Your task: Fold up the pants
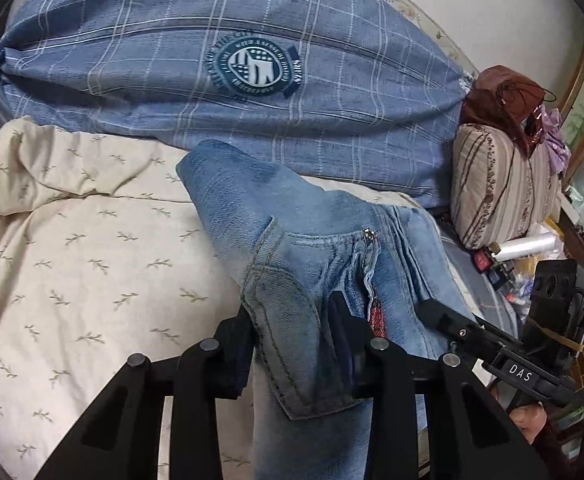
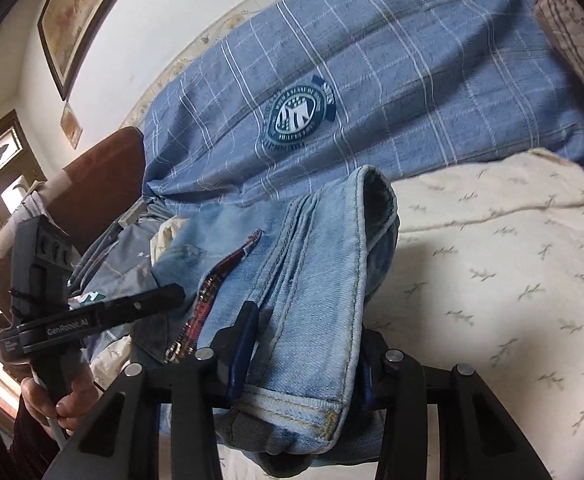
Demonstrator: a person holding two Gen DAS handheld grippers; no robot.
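Light blue jeans (image 1: 252, 208) hang lifted above a bed, held at the waistband. In the left wrist view my left gripper (image 1: 292, 320) is shut on a waistband corner with a pocket edge, the open zipper (image 1: 372, 276) just to its right. My right gripper (image 2: 308, 332) is shut on the other waistband end, where bunched denim (image 2: 324, 272) lies folded between its pads. Each gripper shows in the other's view: the right one at right (image 1: 448, 320), the left one at left (image 2: 164, 296), each held by a hand. The legs drop below the frames, hidden.
A big blue checked quilt (image 1: 252, 80) with a round badge lies behind the jeans. A cream sheet (image 1: 72, 260) with a twig print covers the bed. A striped pillow (image 1: 500, 184) and clutter (image 1: 528, 248) sit at the right; a framed picture (image 2: 80, 12) hangs on the wall.
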